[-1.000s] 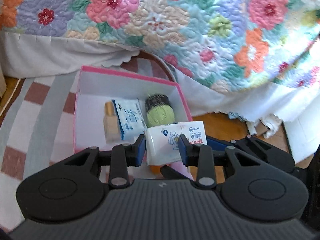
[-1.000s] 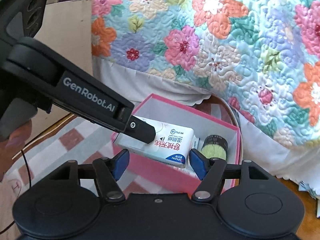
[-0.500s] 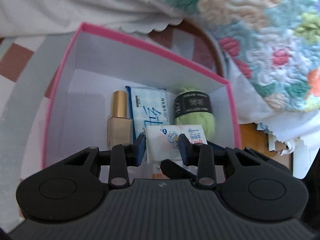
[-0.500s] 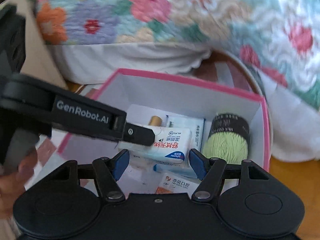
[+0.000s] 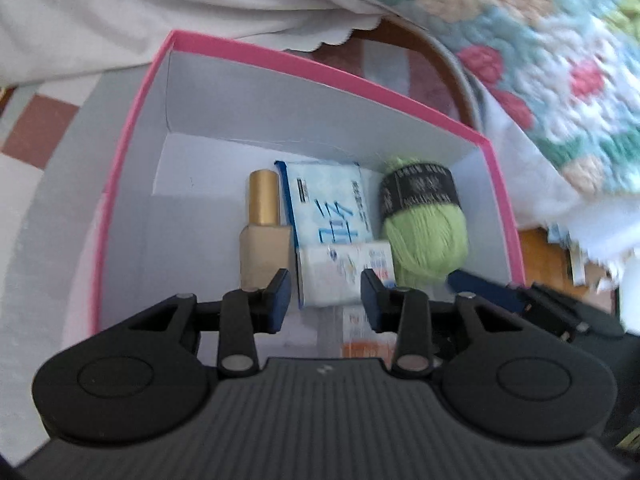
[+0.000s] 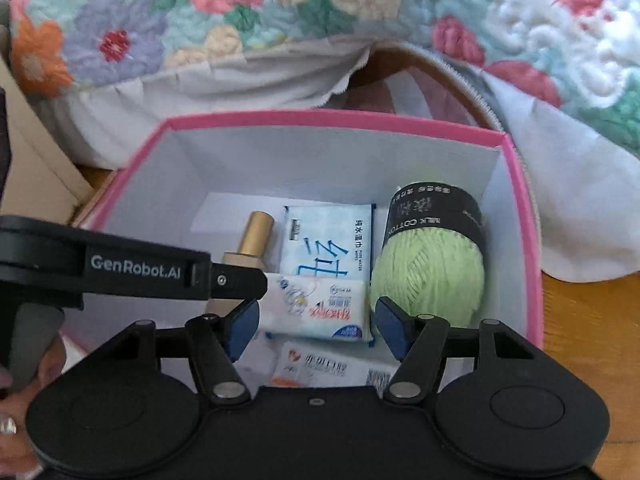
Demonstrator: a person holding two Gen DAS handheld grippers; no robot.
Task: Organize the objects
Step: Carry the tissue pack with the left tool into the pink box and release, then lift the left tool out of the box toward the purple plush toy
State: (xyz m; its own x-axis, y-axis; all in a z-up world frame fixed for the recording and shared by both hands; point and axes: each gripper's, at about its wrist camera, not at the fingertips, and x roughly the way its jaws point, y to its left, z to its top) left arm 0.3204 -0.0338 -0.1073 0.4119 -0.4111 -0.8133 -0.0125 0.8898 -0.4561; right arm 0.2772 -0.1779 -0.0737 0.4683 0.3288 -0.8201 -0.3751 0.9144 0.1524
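A pink box (image 5: pixel 320 66) with white inner walls holds a gold-capped bottle (image 5: pixel 265 224), a blue wipes pack (image 5: pixel 328 204), green yarn (image 5: pixel 428 236) and a white tissue pack (image 5: pixel 344 272). My left gripper (image 5: pixel 325 294) is open over the box, its jaws spread just wider than the tissue pack, which lies in the box. In the right wrist view the box (image 6: pixel 336 118), tissue pack (image 6: pixel 320 310), yarn (image 6: pixel 432 276) and bottle (image 6: pixel 256 236) show. My right gripper (image 6: pixel 314 326) is open and empty above the box's near side.
A floral quilt (image 6: pixel 280 8) with a white skirt hangs behind the box. A checkered rug (image 5: pixel 36 132) lies to the left and wooden floor (image 6: pixel 592 328) to the right. Another printed pack (image 6: pixel 320 368) lies at the box's near end.
The left gripper carried the tissue pack down into the box and its jaws have opened, leaving the pack lying there. The right gripper moved closer over the box.
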